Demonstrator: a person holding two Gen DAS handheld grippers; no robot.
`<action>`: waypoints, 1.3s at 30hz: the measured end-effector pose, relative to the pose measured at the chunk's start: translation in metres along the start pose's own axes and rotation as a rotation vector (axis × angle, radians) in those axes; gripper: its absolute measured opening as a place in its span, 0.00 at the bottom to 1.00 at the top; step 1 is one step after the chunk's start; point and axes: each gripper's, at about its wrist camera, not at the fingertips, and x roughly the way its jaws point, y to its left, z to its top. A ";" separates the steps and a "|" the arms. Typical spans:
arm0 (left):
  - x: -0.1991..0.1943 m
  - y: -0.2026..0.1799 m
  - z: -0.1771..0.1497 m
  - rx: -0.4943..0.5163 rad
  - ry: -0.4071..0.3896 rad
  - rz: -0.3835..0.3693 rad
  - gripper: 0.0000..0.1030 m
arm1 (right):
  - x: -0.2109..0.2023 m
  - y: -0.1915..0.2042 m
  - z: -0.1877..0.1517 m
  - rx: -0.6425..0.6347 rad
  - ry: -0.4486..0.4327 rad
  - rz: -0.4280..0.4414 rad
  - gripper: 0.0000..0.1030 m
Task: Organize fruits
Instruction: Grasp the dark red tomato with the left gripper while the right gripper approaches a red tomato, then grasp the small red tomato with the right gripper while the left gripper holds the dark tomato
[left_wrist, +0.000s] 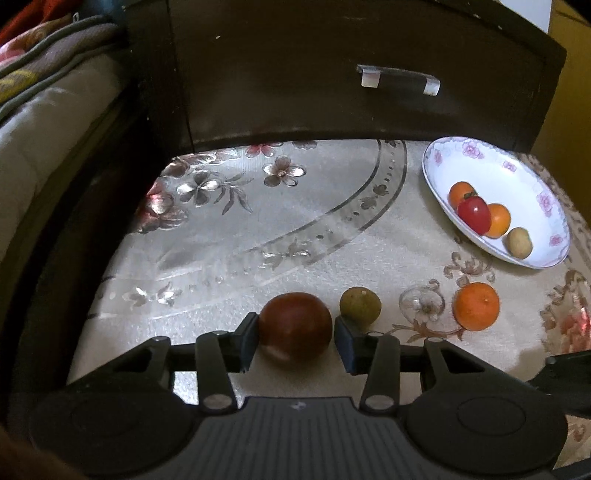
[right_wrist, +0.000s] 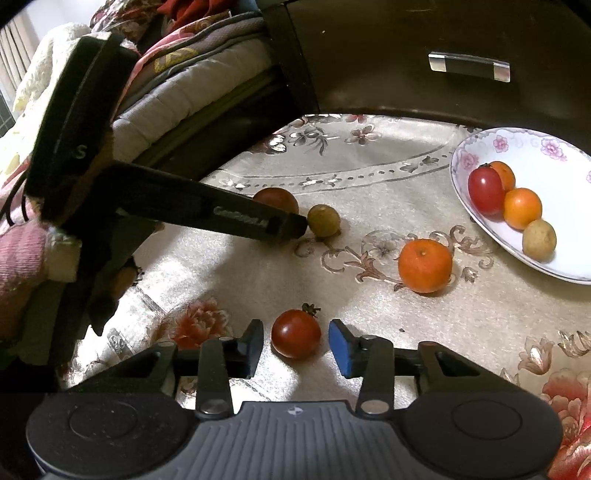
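My left gripper (left_wrist: 295, 338) is open around a dark red tomato (left_wrist: 295, 326) on the table; its left pad touches the fruit and the right pad stands just off it. A greenish-brown longan (left_wrist: 360, 305) and an orange tangerine (left_wrist: 476, 305) lie to its right. My right gripper (right_wrist: 295, 341) is open with a small red tomato (right_wrist: 295, 334) between its fingers, untouched. The white floral plate (left_wrist: 480, 162) at the far right holds a red tomato (left_wrist: 474, 215), two tangerines and a longan. The left gripper also shows in the right wrist view (right_wrist: 291, 223), beside the longan (right_wrist: 324, 220).
A dark wooden cabinet (left_wrist: 332, 74) with a metal handle stands behind the table. A bed with folded blankets (right_wrist: 177, 74) lies to the left. The floral tablecloth (left_wrist: 258, 229) covers the table.
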 end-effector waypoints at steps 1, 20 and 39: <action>0.000 0.000 0.000 0.002 -0.002 0.002 0.47 | -0.001 0.000 0.000 0.000 0.002 -0.002 0.30; -0.036 -0.019 -0.019 0.052 0.026 -0.063 0.46 | -0.033 0.004 -0.002 -0.031 0.007 -0.061 0.19; -0.058 -0.010 -0.024 -0.006 0.005 -0.071 0.46 | -0.045 0.003 -0.004 -0.035 0.002 -0.042 0.28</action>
